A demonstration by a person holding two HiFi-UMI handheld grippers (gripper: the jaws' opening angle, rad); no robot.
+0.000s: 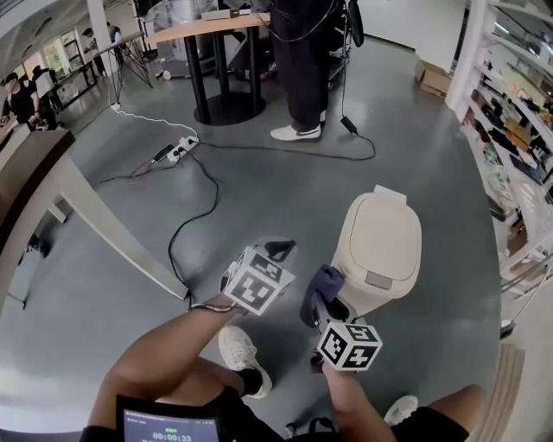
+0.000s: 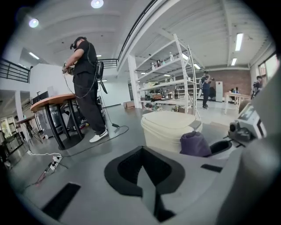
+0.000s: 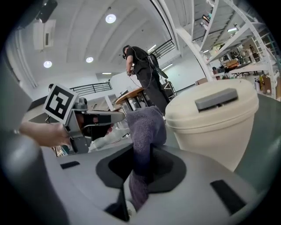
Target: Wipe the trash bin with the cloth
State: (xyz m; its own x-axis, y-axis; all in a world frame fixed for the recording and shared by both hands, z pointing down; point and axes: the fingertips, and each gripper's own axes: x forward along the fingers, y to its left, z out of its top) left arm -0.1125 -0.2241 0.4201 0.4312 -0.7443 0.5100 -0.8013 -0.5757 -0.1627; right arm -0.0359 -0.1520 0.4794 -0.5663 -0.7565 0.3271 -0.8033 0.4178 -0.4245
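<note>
floor: grey, glossy, all I see below me.
bin: upright on it, near my shoe.
power strip: lying far left, black cable running toward me.
table base: beyond.

Open lab or workshop hall. Polished grey concrete floor, white open shelving packed with goods, round pedestal counter, power strip loose on the floor. Mezzanine railing, strip lights overhead; a cabled-up person standing nearby.
</note>
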